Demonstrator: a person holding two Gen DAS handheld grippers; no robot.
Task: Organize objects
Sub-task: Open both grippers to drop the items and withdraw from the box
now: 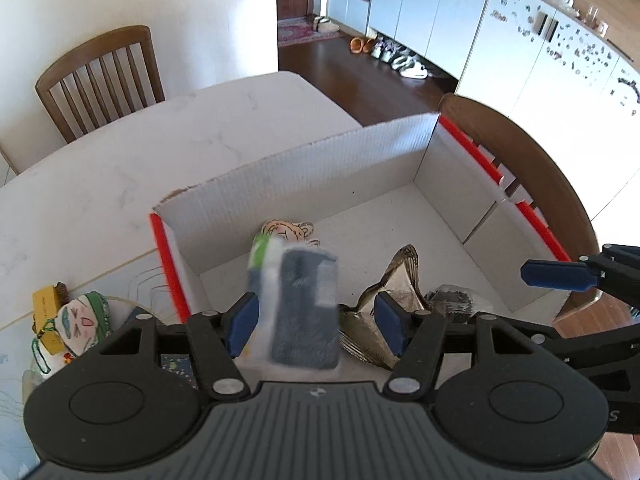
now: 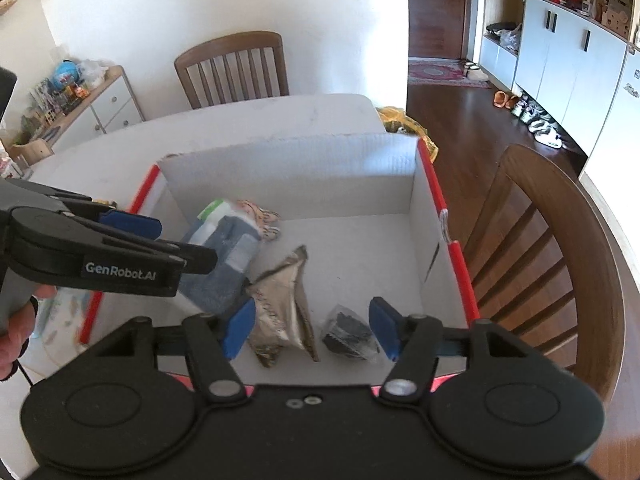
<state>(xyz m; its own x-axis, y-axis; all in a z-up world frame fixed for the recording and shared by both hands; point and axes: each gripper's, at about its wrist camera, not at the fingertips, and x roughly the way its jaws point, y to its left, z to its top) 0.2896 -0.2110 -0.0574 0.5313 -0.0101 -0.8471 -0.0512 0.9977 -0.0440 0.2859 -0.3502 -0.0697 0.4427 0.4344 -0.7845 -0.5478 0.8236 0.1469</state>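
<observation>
A white cardboard box [image 1: 304, 148] [image 2: 288, 160] with red edges stands open on the table. Over its near left part my left gripper [image 1: 316, 328] is open. A blurred grey-blue packet [image 1: 304, 300] [image 2: 224, 264] with a green and white top shows between its blue pads, which do not press it. Behind the packet lies a cartoon-printed pouch [image 1: 288, 230] [image 2: 260, 216]. My right gripper [image 2: 312, 328] is open above a silver foil pouch [image 2: 284, 304] [image 1: 396, 284] and a small black packet [image 2: 348, 332] [image 1: 452, 300] on the box floor. Neither pad touches them.
Left of the box lie a yellow carton [image 1: 48, 304] and a painted cloth pouch [image 1: 80, 320]. Wooden chairs stand at the far side [image 2: 236, 68] and the right [image 2: 540, 260] of the table. A yellow bag [image 2: 404, 124] sits behind the box. A hand [image 2: 16, 320] holds the left gripper.
</observation>
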